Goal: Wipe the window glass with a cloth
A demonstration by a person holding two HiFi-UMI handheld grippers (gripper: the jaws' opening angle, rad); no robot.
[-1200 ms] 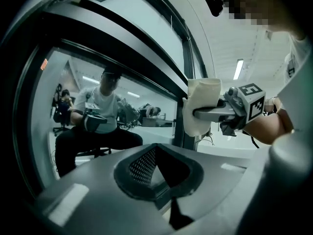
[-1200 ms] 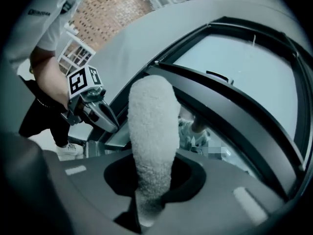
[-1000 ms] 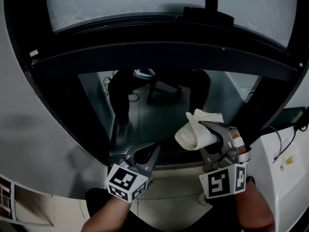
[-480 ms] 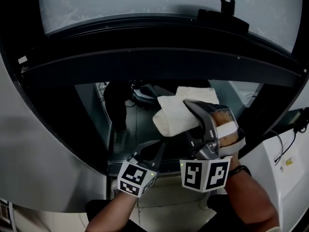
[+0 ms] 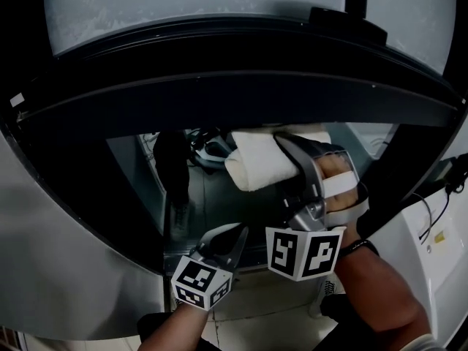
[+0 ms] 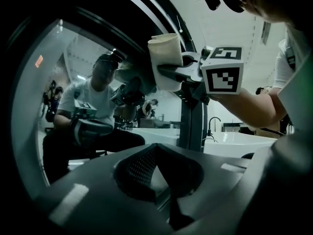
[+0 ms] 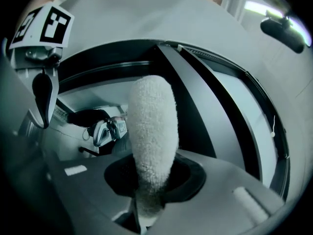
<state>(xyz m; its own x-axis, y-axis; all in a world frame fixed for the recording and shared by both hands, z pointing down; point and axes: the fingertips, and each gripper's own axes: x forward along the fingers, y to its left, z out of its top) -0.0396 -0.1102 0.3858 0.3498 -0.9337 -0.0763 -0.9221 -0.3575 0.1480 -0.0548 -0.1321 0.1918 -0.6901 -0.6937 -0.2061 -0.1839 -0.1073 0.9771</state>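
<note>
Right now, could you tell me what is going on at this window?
A person holds a two-jaw gripper in each hand. The right gripper is shut on a folded white terry cloth and holds it up against the dark window glass, near the top of the lower pane. The left gripper hangs lower, by the pane's bottom edge, jaws together with nothing between them.

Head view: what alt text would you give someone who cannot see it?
The right claw holds a folded white cloth against the dark window glass. The left claw hangs below it, shut and empty.
</note>
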